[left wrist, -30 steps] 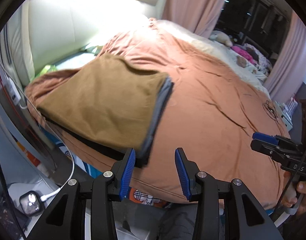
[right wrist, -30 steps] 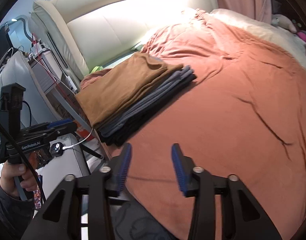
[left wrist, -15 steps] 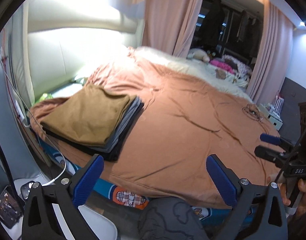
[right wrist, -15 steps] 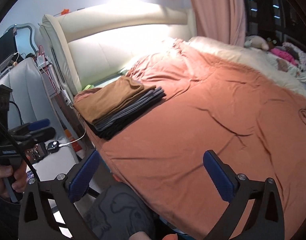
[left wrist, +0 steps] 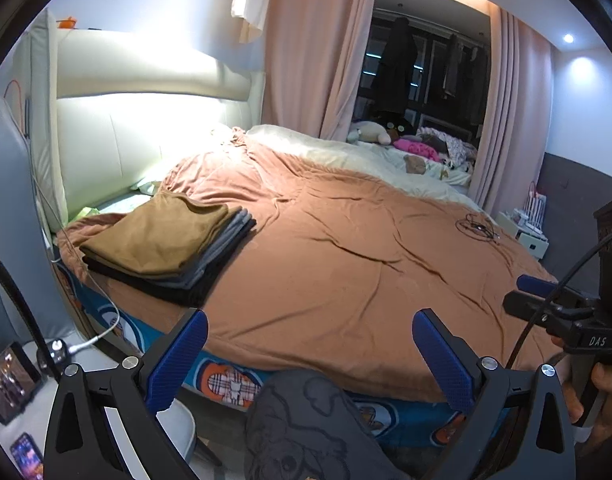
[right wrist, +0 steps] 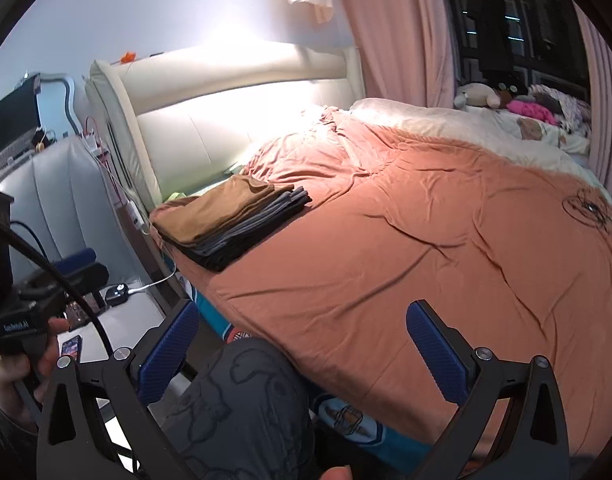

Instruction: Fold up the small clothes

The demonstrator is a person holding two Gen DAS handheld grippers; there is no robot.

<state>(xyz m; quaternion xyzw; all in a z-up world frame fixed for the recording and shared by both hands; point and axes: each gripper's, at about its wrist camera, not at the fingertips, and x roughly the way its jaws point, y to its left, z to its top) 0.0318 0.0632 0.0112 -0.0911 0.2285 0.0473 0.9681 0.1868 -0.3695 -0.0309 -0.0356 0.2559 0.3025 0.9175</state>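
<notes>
Bedside tablet [left wrist: 11,381]: left view only

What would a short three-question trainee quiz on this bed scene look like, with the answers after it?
1. True or false: the left gripper is clamped on a garment.
2. Which colour is the top piece of the folded clothes stack? A) brown B) pink C) white
3. Fill in: the stack rests on the ____ blanket, near the headboard.

Key: 1 false, both it and the right gripper are open and empty. 2 A. 3 orange.
</notes>
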